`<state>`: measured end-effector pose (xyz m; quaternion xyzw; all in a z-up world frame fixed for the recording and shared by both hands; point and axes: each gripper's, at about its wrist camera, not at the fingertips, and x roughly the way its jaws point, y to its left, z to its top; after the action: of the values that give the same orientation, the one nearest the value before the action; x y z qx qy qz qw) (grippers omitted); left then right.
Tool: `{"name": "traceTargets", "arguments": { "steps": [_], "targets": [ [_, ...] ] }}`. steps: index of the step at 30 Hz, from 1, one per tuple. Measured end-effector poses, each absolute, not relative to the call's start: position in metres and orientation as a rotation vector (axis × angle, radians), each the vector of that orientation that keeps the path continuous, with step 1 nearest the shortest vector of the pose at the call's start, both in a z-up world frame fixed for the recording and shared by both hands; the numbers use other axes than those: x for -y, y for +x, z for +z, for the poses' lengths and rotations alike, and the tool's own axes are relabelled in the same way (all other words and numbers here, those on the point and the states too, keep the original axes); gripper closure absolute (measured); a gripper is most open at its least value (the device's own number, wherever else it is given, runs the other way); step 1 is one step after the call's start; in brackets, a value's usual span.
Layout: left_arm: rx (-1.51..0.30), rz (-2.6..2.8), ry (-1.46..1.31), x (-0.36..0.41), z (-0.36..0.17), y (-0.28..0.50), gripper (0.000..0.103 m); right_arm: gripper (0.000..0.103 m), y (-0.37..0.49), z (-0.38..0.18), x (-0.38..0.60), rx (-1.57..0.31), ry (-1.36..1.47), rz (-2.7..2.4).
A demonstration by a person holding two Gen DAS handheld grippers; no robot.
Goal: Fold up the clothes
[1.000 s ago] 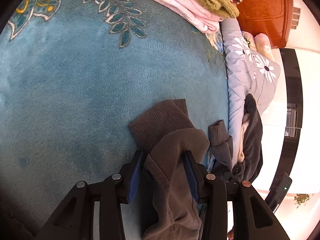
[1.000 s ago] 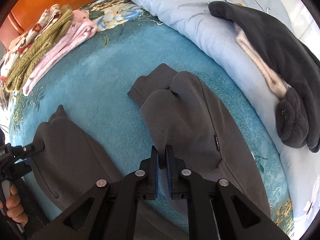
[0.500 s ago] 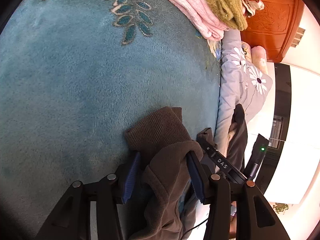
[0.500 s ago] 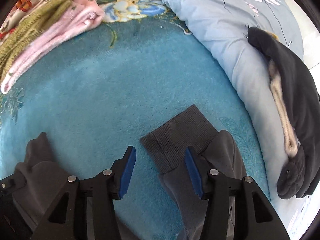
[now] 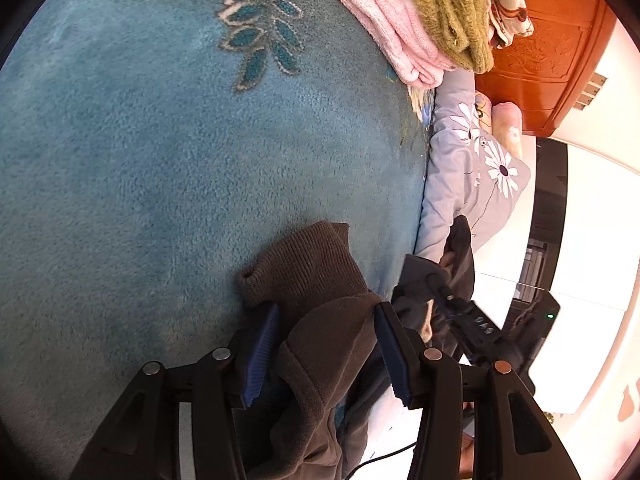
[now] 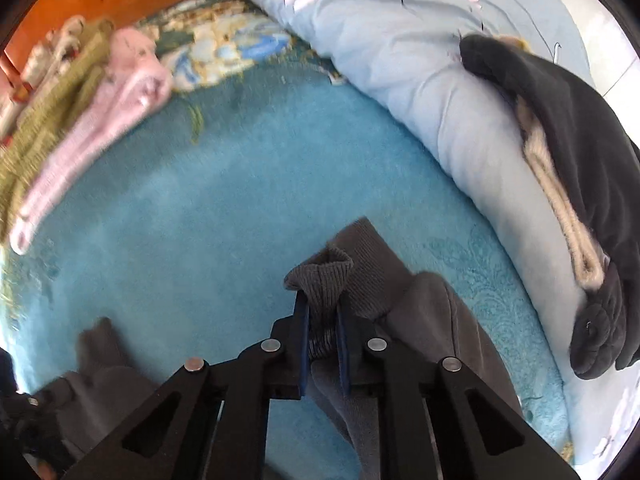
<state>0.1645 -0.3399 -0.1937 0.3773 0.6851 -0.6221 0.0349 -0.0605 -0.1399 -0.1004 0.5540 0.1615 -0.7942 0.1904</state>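
The grey-brown sweatshirt (image 6: 432, 320) lies on a teal plush blanket (image 6: 224, 216), with its 2 ribbed cuffs toward the cameras. The right gripper (image 6: 323, 336) is closing, its blue pads already pinching 1 ribbed cuff (image 6: 324, 280), which bunches and stands up between them. The left gripper (image 5: 326, 354) stands about half open astride the other sleeve (image 5: 320, 344); whether its pads press the cloth I cannot tell, though gaps show on both sides. The fabric looks soft, thick and limp: light to lift, likely to sag and drag on the plush pile rather than slide. The ribbed cuff is probably the firmest place to take hold, being dense and stretchy. Near the far edge sits a stack of folded pink and olive knits (image 5: 420, 20); a dark garment (image 6: 560, 168) rests on the floral duvet (image 6: 400, 60).
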Motion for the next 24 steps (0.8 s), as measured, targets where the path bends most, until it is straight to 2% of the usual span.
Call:
{"name": "traceTargets", "arguments": {
  "steps": [4, 8, 11, 14, 15, 19, 21, 23, 24],
  "targets": [
    [-2.111, -1.916, 1.16, 0.341, -0.195, 0.164, 0.049, 0.091, -0.06, -0.069, 0.154, -0.327, 1.444, -2.278],
    [-2.133, -1.899, 1.139, 0.344, -0.198, 0.167, 0.049, 0.091, -0.066, -0.099, 0.183, -0.435, 1.519, -2.255],
    [-2.147, -1.893, 1.12, 0.346, -0.199, 0.169, 0.049, 0.091, -0.066, -0.126, 0.185, -0.408, 1.621, -2.227],
    [-2.146, -1.898, 1.108, 0.346, -0.199, 0.169, 0.049, 0.082, -0.062, -0.128, 0.188, -0.397, 1.639, -2.2],
    [-2.145, -1.901, 1.104, 0.347, -0.198, 0.169, 0.05, 0.075, -0.06, -0.124, 0.189, -0.388, 1.628, -2.184],
    [-2.148, -1.93, 1.085, 0.346, -0.196, 0.169, 0.052, 0.062, -0.047, -0.086, 0.178, -0.299, 1.53, -2.194],
    [-2.156, -1.941, 1.059, 0.346, -0.194, 0.171, 0.059, 0.061, -0.04, -0.072, 0.166, -0.267, 1.503, -2.215],
    [-2.145, -1.991, 1.018, 0.347, -0.186, 0.172, 0.076, 0.061, -0.032, -0.064, 0.148, -0.224, 1.508, -2.228],
    [-2.131, -2.034, 1.005, 0.346, -0.18, 0.171, 0.079, 0.061, -0.028, -0.061, 0.139, -0.201, 1.514, -2.234]
  ]
}}
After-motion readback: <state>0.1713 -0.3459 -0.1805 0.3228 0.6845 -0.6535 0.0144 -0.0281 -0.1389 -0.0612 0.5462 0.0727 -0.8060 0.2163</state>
